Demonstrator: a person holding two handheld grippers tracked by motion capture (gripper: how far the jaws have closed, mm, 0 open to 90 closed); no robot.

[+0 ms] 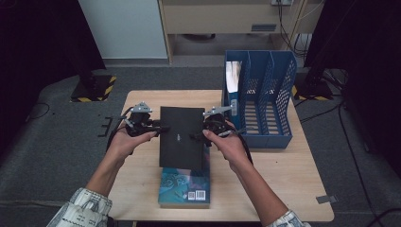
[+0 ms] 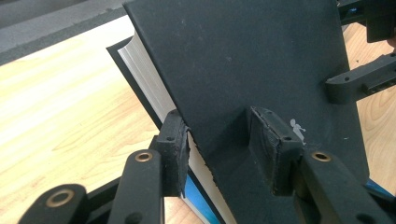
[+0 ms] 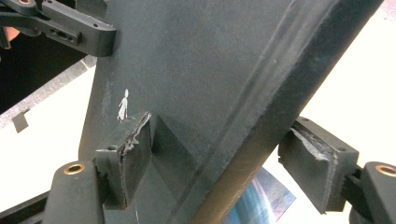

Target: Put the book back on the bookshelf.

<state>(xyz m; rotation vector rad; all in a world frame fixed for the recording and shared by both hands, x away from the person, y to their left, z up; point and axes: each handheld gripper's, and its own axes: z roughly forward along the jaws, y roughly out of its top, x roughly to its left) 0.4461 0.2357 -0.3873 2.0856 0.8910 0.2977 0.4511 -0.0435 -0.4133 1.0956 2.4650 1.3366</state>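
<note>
At the centre of the high view, the black book (image 1: 181, 136) is lifted off the tabletop (image 1: 293, 189), left tool (image 1: 158, 128) and right tool (image 1: 197, 136) each clamping an edge; filing it in the blue rack (image 1: 265, 101) likely remains.

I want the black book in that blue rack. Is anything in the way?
Nothing visible blocks it. The black book is held off the table, and the rack beside it has open slots; white papers sit in its left one.

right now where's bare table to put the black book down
Bare table lies left of the teal book, and more between that book and the blue file rack. It is crowded mid-table, where both grippers hold the black book.
</note>
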